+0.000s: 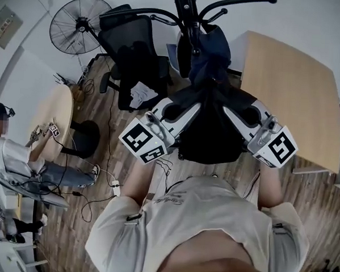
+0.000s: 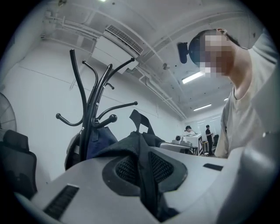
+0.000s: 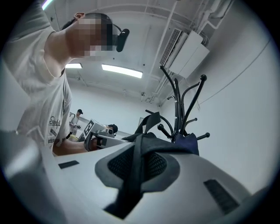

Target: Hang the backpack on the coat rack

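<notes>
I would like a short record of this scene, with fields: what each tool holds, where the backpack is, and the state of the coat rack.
left tool: shut on fabric of the black backpack
right tool: shut on the same backpack
backpack: held between both tools, in front of the coat rack, not yet on a hook
coat rack: upright, a navy bag hanging on it

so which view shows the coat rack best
Left gripper view: the coat rack stands side on, its upper part clear. Right gripper view shows the coat rack smaller; head view sees only its top from above.
</notes>
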